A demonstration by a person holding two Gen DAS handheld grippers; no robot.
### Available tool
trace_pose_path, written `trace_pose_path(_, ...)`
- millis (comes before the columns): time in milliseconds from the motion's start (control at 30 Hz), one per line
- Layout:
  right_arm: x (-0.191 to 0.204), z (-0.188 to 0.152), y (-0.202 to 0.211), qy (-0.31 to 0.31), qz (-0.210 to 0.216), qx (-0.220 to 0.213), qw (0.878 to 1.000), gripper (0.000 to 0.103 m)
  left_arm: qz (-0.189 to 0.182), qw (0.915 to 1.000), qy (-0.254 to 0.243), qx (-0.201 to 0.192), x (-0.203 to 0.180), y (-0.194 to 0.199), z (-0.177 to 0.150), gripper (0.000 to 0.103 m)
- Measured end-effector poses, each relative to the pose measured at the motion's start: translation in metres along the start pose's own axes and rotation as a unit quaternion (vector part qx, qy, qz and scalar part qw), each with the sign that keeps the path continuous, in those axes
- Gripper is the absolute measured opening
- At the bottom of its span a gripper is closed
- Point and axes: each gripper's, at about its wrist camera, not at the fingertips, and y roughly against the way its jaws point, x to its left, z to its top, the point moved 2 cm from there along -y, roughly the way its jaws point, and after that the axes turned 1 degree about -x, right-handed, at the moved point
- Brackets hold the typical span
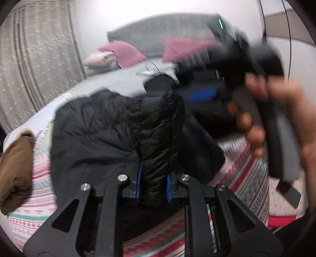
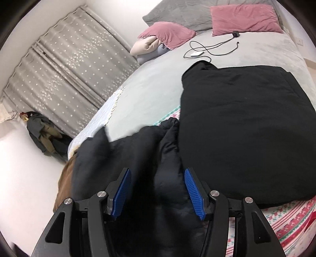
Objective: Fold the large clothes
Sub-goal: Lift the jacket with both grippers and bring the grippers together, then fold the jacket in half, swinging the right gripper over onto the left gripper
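A black puffer jacket (image 1: 110, 126) lies on the bed. In the left wrist view my left gripper (image 1: 154, 184) is shut on a thick quilted fold of it, both blue pads pressing the fabric. The right gripper (image 1: 199, 93) shows blurred at the upper right, held by a hand (image 1: 280, 110) above the jacket. In the right wrist view the jacket (image 2: 246, 128) has its broad body lying flat to the right and a bunched sleeve part (image 2: 138, 146) in front. My right gripper (image 2: 158, 190) stands open above that bunched part, its pads wide apart and clear of the fabric.
The bed has a grey blanket (image 2: 150, 89) and a striped patterned spread (image 2: 292, 221). Two pink pillows (image 2: 244, 17) lean on the grey headboard. A cable with a white device (image 2: 197, 53) lies behind the jacket. A brown garment (image 1: 17, 164) hangs at the bed's left edge. Curtains (image 2: 65, 71) close the left.
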Motion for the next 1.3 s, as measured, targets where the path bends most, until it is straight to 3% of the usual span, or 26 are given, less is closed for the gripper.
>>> trace_pose_path(133,0.003,-0.015,-0.005,0.002,0.011,0.039,0.999,0.058,-0.011,0.9999,-0.006,-0.001,-0.011,-0.01,-0.011,0.024)
trace_pose_path(233,0.021,-0.028,-0.014,0.011,0.087,0.093,0.992,0.058,-0.036,0.9992,0.016,-0.001,-0.007,-0.008,-0.01,0.025)
trace_pose_path(300,0.032,-0.034,-0.016,0.018,0.113,0.108,0.988,0.061,-0.057,0.9978,0.033,-0.002,0.001,-0.004,-0.01,0.027)
trace_pose_path(367,0.043,-0.039,-0.016,0.021,0.112,0.111,0.987,0.074,-0.079,0.9956,0.049,-0.004,0.007,-0.002,-0.011,0.03)
trace_pose_path(467,0.059,-0.044,-0.022,0.021,0.119,0.121,0.985,0.078,-0.101,0.9928,0.065,-0.009,0.011,0.001,-0.013,0.036)
trace_pose_path(567,0.079,-0.048,-0.032,0.058,0.087,0.116,0.988,0.078,-0.126,0.9894,0.07,-0.017,0.016,0.012,-0.018,0.042)
trace_pose_path(633,0.086,-0.053,-0.04,0.083,0.061,0.117,0.988,0.072,-0.141,0.9868,0.078,-0.015,0.027,0.02,-0.017,0.044)
trace_pose_path(700,0.089,-0.057,-0.046,0.111,0.031,0.123,0.986,0.05,-0.159,0.9834,0.087,-0.013,0.035,0.034,-0.017,0.046)
trace_pose_path(733,0.09,-0.058,-0.048,0.118,0.029,0.125,0.985,0.034,-0.168,0.981,0.097,-0.013,0.044,0.044,-0.018,0.047)
trace_pose_path(767,0.088,-0.057,-0.044,0.118,0.034,0.125,0.985,0.024,-0.17,0.9795,0.106,-0.015,0.051,0.051,-0.019,0.048)
trace_pose_path(867,0.099,-0.055,-0.028,0.134,0.04,0.108,0.984,0.014,-0.167,0.9736,0.153,-0.031,0.089,0.078,-0.024,0.054)
trace_pose_path(1000,0.095,-0.049,-0.011,0.129,0.043,0.096,0.986,0.014,-0.106,0.9704,0.217,-0.012,0.151,0.08,-0.04,0.055)
trace_pose_path(1067,0.082,-0.05,-0.016,0.122,0.024,0.103,0.987,0.014,-0.097,0.9609,0.259,0.017,0.178,0.068,-0.051,0.055)
trace_pose_path(1200,0.056,-0.051,-0.027,0.091,0.03,0.122,0.988,0.019,-0.091,0.9273,0.36,0.048,0.217,0.05,-0.081,0.055)
trace_pose_path(1267,0.047,-0.051,-0.028,0.088,0.016,0.126,0.988,0.035,-0.109,0.9062,0.404,0.06,0.223,0.042,-0.094,0.055)
trace_pose_path(1300,0.045,-0.052,-0.028,0.091,0.003,0.125,0.988,0.039,-0.117,0.9019,0.41,0.066,0.227,0.039,-0.096,0.056)
